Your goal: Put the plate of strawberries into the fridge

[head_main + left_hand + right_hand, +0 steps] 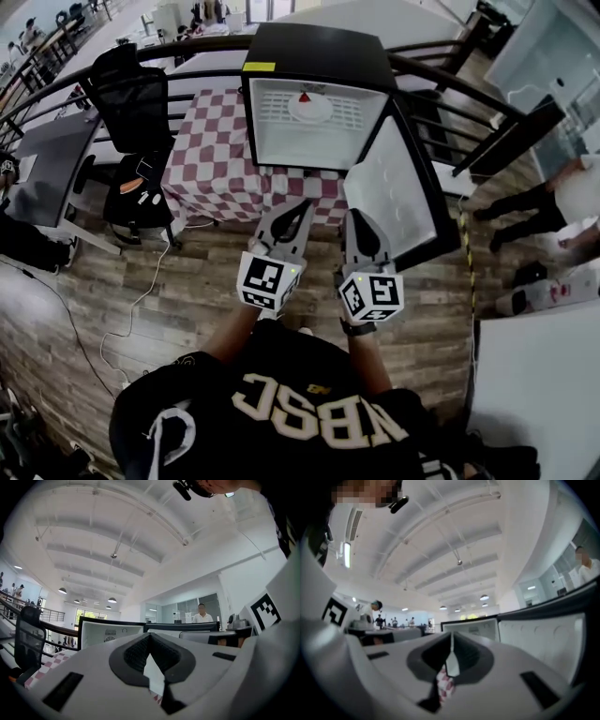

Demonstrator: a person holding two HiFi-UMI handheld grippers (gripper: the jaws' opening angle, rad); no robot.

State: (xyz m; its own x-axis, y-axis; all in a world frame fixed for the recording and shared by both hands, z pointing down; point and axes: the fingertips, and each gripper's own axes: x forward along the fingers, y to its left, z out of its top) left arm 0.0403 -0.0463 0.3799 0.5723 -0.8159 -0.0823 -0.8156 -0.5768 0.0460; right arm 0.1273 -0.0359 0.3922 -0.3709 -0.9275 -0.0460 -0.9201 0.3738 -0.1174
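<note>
Facing open fridge [319, 45], checkered tablecloth [211, 159], wood-plank floor [187, 291]

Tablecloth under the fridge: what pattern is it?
Tablecloth: red and white checks, best in head view.

Fridge [314, 47] stood on table [211, 150], right end | plate of strawberries [309, 106] lay in fridge, mid-shelf | door [394, 192] hung at fridge's right | chair [131, 98] stood left of table | left gripper [305, 204] and right gripper [354, 217] were side by side before table's near edge
</note>
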